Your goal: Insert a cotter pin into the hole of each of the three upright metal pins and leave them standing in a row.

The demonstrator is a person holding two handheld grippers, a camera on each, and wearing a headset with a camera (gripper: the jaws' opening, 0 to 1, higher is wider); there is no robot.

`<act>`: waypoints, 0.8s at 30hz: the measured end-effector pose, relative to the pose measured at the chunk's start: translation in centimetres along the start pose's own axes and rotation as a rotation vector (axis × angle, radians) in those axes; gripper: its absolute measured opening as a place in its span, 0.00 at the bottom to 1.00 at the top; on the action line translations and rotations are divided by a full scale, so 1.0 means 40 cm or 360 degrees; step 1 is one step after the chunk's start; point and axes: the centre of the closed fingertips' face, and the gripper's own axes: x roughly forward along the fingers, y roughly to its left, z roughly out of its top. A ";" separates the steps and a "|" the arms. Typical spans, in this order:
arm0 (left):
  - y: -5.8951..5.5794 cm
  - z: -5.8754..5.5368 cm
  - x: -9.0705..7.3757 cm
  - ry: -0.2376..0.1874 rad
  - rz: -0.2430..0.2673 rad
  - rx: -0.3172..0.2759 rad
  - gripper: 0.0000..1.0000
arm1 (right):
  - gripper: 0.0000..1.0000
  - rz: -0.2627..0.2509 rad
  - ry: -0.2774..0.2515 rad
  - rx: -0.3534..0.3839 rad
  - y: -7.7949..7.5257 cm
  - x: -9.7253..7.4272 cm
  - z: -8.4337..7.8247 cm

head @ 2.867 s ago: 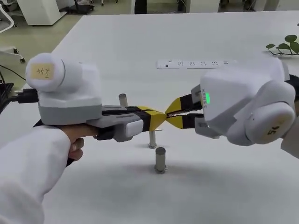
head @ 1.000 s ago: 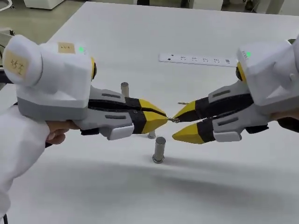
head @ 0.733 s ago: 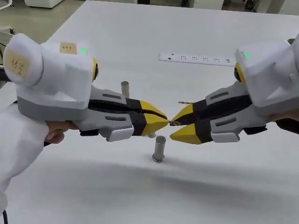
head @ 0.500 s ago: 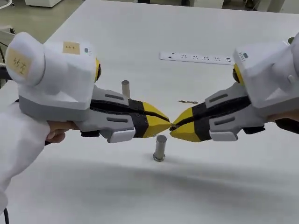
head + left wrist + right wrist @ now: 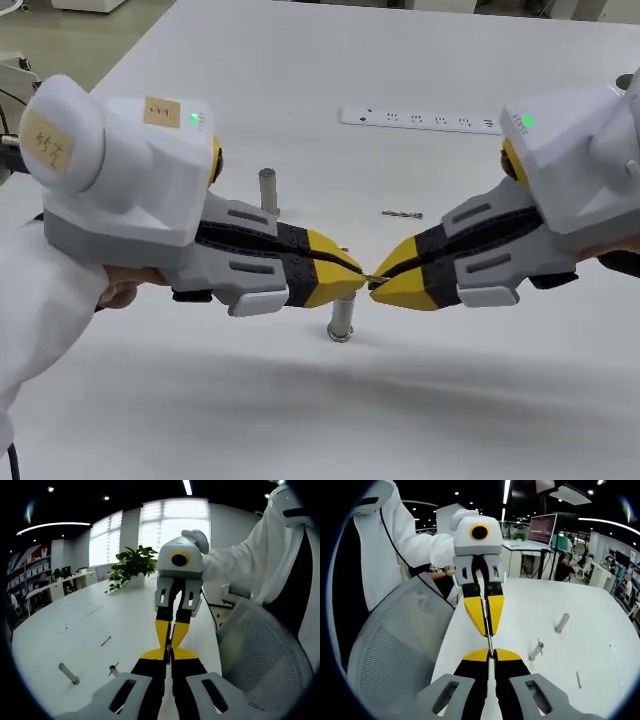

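Cotter pin [image 5: 368, 281]: held in the air between the two grippers, close above the near upright pin [image 5: 341, 320] on the workbench [image 5: 300, 420]. Step in hand, as judged: passing or regripping the cotter pin between tools so that one end comes free for insertion. Left gripper [image 5: 352, 279]: jaws together, clamped on one end of the cotter pin. Right gripper [image 5: 379, 287]: jaws together, clamped on the other end. The two sets of yellow tips nearly meet, with a short length of wire exposed between them. The next move calls for one gripper to release. The other must then bring the free end level with the cross hole in a pin head and push straight through without tipping the pin. The far upright pin [image 5: 268, 190] stands well apart. The third upright pin [image 5: 536, 651] appears to carry a cotter pin already, though it is too small to confirm. A spare cotter pin [image 5: 402, 214] lies on the workbench beyond the grippers.
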 end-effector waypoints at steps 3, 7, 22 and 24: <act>-0.001 -0.003 0.001 0.0011 0.0000 -0.0006 0.00 | 0.00 -0.0008 -0.0005 -0.0014 -0.001 -0.003 0.001; -0.005 -0.005 0.003 0.0015 -0.0002 -0.0008 0.00 | 0.00 -0.0016 -0.0002 -0.0027 -0.003 -0.007 0.002; 0.047 -0.027 0.020 0.0012 0.0146 -0.0059 0.13 | 0.00 -0.0120 0.0076 -0.0002 -0.051 -0.034 -0.049; 0.054 -0.036 0.021 0.0030 0.0164 -0.0064 0.15 | 0.00 -0.0160 0.0131 0.0008 -0.063 -0.036 -0.071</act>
